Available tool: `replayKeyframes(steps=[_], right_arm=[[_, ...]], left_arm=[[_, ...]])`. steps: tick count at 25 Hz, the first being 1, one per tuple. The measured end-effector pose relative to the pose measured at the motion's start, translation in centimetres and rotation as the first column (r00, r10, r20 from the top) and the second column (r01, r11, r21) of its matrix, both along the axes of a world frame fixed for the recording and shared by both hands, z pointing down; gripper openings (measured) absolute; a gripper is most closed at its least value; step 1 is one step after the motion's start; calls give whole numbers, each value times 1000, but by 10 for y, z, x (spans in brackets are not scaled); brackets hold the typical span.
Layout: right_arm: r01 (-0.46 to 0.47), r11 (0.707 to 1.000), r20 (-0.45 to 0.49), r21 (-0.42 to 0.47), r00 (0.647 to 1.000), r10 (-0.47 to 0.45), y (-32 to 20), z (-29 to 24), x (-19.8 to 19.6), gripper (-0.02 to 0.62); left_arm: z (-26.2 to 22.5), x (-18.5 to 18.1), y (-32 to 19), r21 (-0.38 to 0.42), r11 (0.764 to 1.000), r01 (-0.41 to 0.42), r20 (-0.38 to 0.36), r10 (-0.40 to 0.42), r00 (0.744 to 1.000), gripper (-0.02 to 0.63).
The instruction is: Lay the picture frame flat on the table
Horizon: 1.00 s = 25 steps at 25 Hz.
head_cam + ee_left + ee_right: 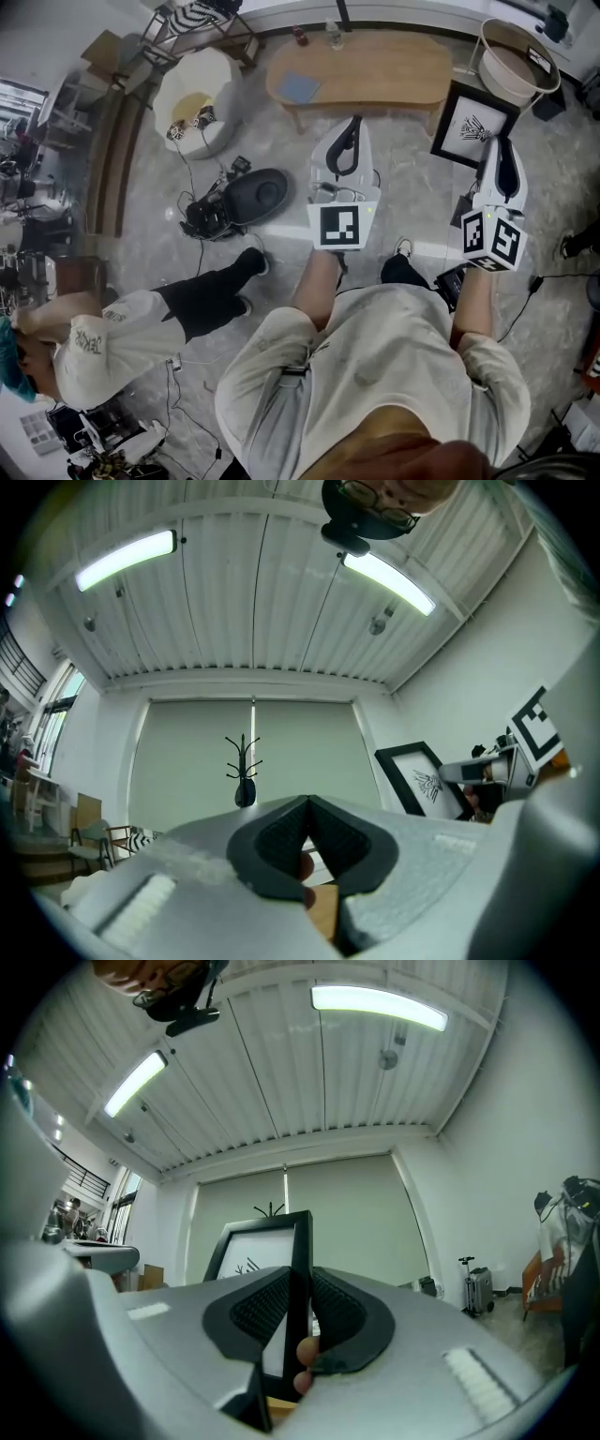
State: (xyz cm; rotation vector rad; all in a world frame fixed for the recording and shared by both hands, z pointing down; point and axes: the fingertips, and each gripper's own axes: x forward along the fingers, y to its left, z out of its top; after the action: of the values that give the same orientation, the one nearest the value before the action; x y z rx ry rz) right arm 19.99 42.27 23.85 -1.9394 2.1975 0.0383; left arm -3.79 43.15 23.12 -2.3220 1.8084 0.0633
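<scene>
**Picture frame gripped on edge in the right tool, off the worktop**

Head view: both tools held out ahead of the person's body, side by side, pointing toward a long wooden worktop (375,66). Right tool (499,148) closed on the picture frame (473,122), a black frame with a white mat and a small dark drawing. Frame in the air near the right end of the worktop, over the floor (412,216), not touching the wood, tilted with its printed face visible from above. Left tool (353,124) well apart from the frame, in front of the worktop's middle.

Right gripper view: one black side bar of the picture frame (267,1246) clamped between the two ribbed pads of the right tool (300,1274), frame upright above the jaws.

Left gripper view: jaw tips of the left tool (307,801) together, nothing between them; picture frame (422,780) off to the right; coat stand (244,761) against the far blind.

Surroundings, head view: flat blue item (300,87) and two small containers (316,36) on the worktop; round basket (514,61) beyond the frame; white seat (197,98) at left; black device (255,195) with cables on the floor; second person (122,337) crouched at lower left.
</scene>
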Motion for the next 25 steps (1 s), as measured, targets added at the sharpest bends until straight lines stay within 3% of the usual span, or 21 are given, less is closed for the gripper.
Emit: replayKeyframes(steps=[14, 25], right_arm=[[17, 1000, 19, -18, 1000, -17, -104, 0, 86, 75], [-1, 1000, 53, -26, 999, 3, -136, 8, 121, 75]], left_arm=[[-3, 88, -104, -8, 1000, 8, 4, -8, 1000, 5], [-7, 105, -138, 15, 999, 37, 22, -37, 999, 5]])
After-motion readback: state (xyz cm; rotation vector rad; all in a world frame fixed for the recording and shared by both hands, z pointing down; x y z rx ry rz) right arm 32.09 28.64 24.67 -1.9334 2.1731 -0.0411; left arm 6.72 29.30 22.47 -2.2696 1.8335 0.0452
